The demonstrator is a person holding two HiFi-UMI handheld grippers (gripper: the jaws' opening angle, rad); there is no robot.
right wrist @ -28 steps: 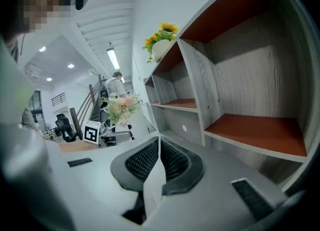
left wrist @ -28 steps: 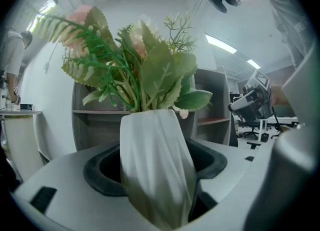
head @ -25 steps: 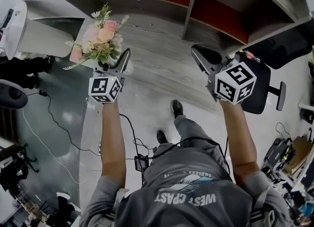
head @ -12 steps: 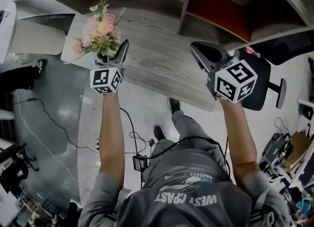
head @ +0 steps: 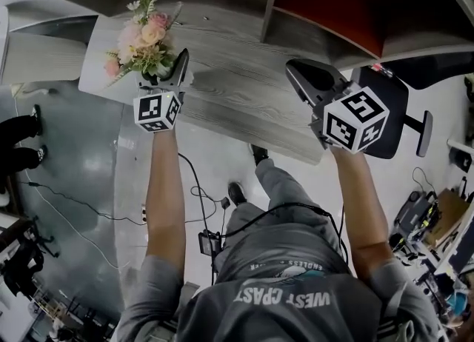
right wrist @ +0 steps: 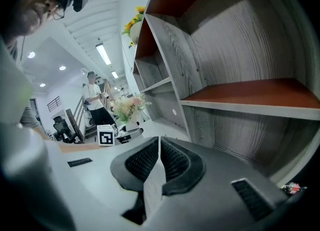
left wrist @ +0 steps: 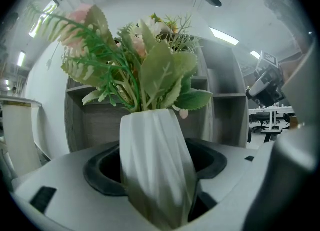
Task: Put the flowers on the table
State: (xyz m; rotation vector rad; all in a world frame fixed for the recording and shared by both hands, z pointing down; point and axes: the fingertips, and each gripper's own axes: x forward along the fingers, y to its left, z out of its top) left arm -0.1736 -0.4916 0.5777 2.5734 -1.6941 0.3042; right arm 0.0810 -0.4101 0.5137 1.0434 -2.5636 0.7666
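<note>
A bunch of pink and cream flowers (head: 144,37) with green leaves stands in a white twisted vase (left wrist: 157,165). My left gripper (head: 169,74) is shut on the vase, which fills the gap between its jaws in the left gripper view. It holds the bunch upright above the left end of the grey wooden table (head: 244,89); I cannot tell if the vase touches the top. My right gripper (head: 307,81) hovers over the table's right part, shut and empty. The flowers (right wrist: 127,106) and the left marker cube (right wrist: 105,137) also show in the right gripper view.
A grey shelf unit with red-brown boards (head: 326,0) rises behind the table. A black office chair (head: 392,118) stands at the right. Cables (head: 81,200) run over the floor at the left. A person (right wrist: 95,105) stands in the background.
My left gripper has carried the flowers forward, from beside the table's left edge to over its left end. The table has come nearer in the head view. The right gripper stays shut.
</note>
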